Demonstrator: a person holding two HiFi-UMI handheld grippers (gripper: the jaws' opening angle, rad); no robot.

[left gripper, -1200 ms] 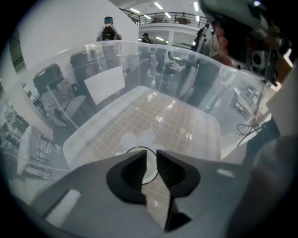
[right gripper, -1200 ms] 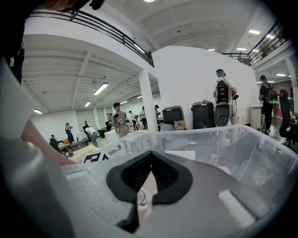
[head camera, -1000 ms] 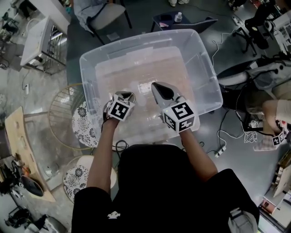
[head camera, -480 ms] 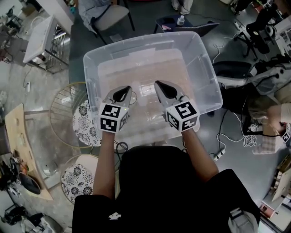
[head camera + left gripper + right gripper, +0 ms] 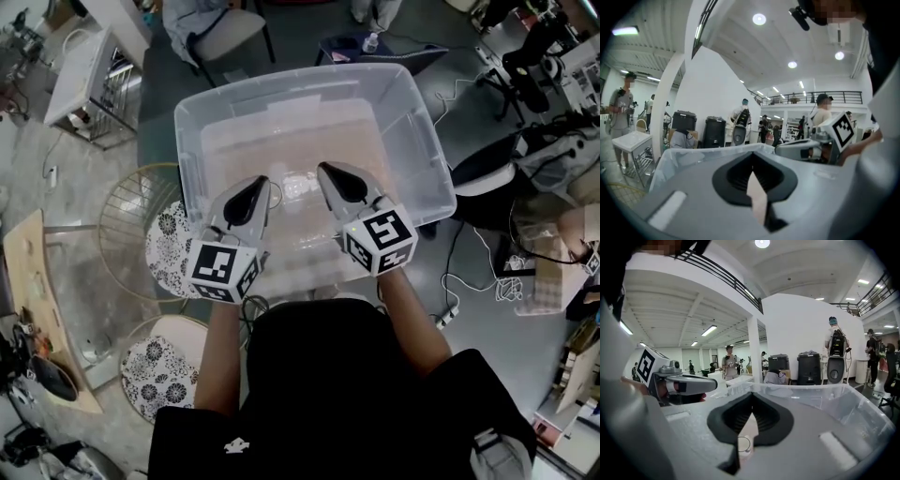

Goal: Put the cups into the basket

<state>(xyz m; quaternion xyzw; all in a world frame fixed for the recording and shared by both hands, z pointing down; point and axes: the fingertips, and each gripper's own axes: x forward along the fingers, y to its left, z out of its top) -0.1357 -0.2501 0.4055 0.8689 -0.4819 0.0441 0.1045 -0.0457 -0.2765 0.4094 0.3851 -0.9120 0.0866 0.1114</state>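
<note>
A big clear plastic bin [image 5: 412,122] stands in front of me, and both grippers hover over its near wall. My left gripper [image 5: 251,186] points forward into the bin with its jaws shut and nothing between them; the left gripper view [image 5: 752,158] shows the tips meeting. Beside it, my right gripper [image 5: 328,172] is also shut and empty, which the right gripper view [image 5: 752,403] confirms. A faint clear shape [image 5: 298,187], possibly cups, lies on the bin floor between the two tips. It is too glassy to make out.
A round gold wire basket [image 5: 127,239] stands left of the bin, next to floral-patterned round stools [image 5: 159,366]. Chairs [image 5: 220,28], cables [image 5: 469,281] and desks ring the bin. People stand in the hall beyond.
My left gripper has swung from pointing inward to pointing straight ahead, with its marker cube drawn back toward me. The right gripper has barely moved.
</note>
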